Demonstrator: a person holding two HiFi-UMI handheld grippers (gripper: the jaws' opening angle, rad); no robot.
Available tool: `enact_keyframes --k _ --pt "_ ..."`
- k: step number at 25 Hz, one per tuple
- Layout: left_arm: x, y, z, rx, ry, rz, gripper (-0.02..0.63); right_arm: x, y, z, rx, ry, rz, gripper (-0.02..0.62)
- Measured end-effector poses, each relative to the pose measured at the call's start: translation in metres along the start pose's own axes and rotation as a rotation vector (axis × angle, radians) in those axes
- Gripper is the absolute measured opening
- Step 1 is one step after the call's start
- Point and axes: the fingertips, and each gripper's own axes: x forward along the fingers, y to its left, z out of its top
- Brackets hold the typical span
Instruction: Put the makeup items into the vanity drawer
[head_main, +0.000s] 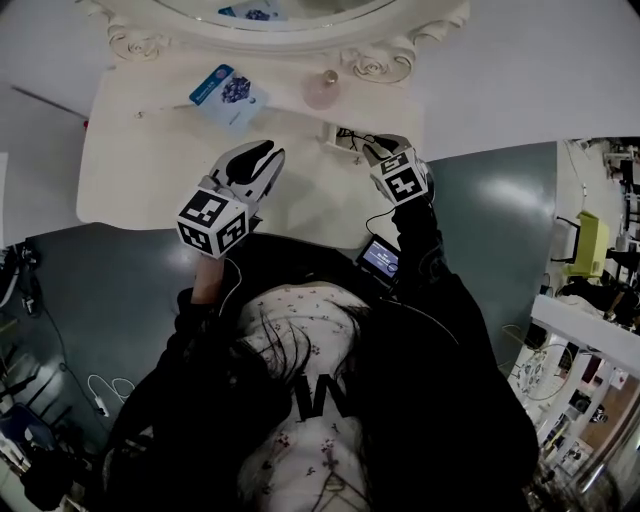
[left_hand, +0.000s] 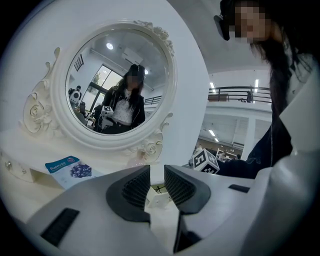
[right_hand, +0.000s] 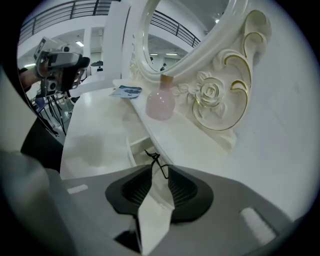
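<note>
At the tabletop's left lies a blue packet, not yet stowed. Just beside it the left gripper hovers, jaws narrowly apart and empty. A pink bottle stands under the mirror. Over the small open drawer the right gripper gapes wide, gripping nothing. A thin black cord lies at the drawer's edge and could probably snag when the drawer is shut.

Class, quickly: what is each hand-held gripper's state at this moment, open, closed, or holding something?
Left hand-held gripper: open, holding nothing.
Right hand-held gripper: open, holding nothing, at the small white open drawer.
</note>
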Motion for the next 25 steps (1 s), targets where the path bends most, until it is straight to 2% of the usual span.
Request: enact_keyframes --k 4,7,9,11,13,17,25 --pt "-0.004 0.002 0.001 0.000 0.004 -0.001 0.087 0.009 0.005 -0.001 0.074 0.005 0.003 0.107" --pt "-0.005 0.002 0.001 0.003 0.006 -0.007 0.087 0.016 -0.006 -0.010 0.132 0.036 -0.048 0.050" --pt "-0.007 0.002 0.001 0.005 0.005 -0.011 0.087 0.019 -0.016 -0.017 0.198 0.045 -0.079 0.049" --pt "-0.009 0.003 0.002 0.005 0.004 -0.012 0.087 0.018 -0.020 -0.021 0.285 0.036 -0.075 0.051" --pt "-0.012 0.005 0.003 0.006 0.003 -0.012 0.087 0.013 -0.021 -0.020 0.330 0.018 -0.081 0.058" --pt "-0.017 0.008 0.003 0.010 0.006 -0.017 0.087 0.000 -0.017 -0.012 0.346 -0.050 -0.096 0.058" --pt "-0.021 0.005 0.000 0.039 0.047 -0.078 0.087 -0.050 0.009 0.026 0.493 -0.290 -0.129 0.058"
